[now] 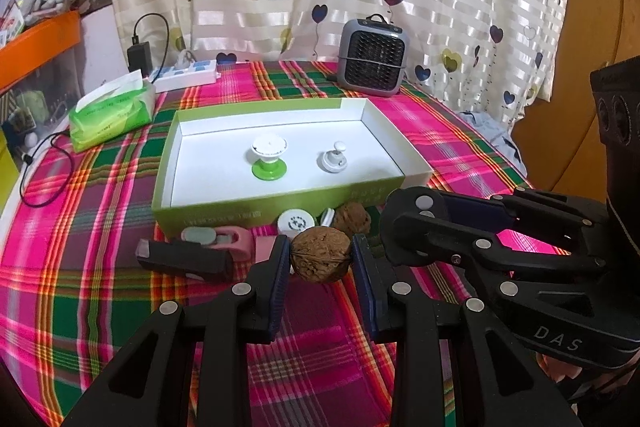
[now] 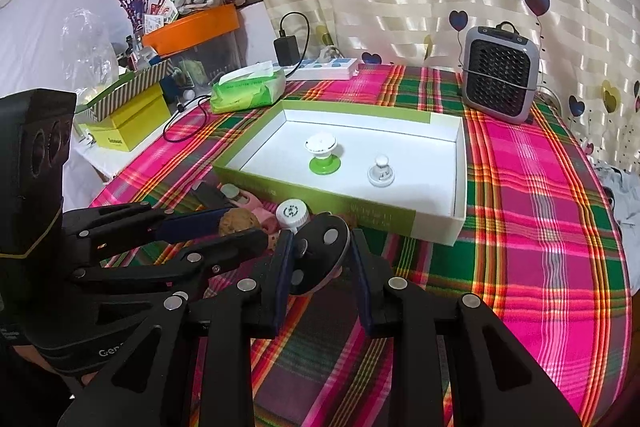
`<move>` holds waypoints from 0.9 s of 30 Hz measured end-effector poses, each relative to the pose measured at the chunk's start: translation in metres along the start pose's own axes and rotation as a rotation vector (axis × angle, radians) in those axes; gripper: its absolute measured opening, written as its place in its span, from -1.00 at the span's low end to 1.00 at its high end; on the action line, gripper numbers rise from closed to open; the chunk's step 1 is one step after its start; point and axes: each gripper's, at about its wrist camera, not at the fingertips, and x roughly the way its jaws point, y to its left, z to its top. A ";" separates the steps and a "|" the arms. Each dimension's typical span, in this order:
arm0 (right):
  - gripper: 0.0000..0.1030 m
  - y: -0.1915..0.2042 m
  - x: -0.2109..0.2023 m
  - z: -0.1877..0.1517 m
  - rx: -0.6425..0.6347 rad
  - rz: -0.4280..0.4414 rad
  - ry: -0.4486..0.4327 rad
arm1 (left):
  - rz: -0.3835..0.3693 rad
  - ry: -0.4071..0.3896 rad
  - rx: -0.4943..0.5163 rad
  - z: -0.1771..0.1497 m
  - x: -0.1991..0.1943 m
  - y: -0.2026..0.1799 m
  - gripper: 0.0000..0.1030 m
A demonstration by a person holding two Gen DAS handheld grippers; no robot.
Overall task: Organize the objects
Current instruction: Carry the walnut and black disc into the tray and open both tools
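Observation:
My left gripper (image 1: 321,261) is shut on a brown walnut (image 1: 321,254) just in front of the green box (image 1: 280,201). A second walnut (image 1: 352,218), a white bottle cap (image 1: 295,223), a pink tape dispenser (image 1: 228,241) and a black block (image 1: 184,261) lie by the box's near wall. Inside the box stand a green-based white knob (image 1: 269,157) and a small white knob (image 1: 333,159). In the right wrist view my right gripper (image 2: 320,263) is open, and the left gripper's finger tip (image 2: 320,251) sits between its pads. The held walnut (image 2: 238,221) shows there too.
A green tissue pack (image 1: 112,111), a white power strip (image 1: 188,75) with a black charger and cable, and a grey fan heater (image 1: 374,61) stand behind the box on the plaid cloth (image 1: 320,367). Orange and yellow boxes (image 2: 132,123) sit at the left. A curtain hangs behind.

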 end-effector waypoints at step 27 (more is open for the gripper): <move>-0.44 -0.015 0.056 0.058 -0.048 -0.018 0.014 | 0.093 -0.010 0.009 0.051 0.042 0.035 -0.44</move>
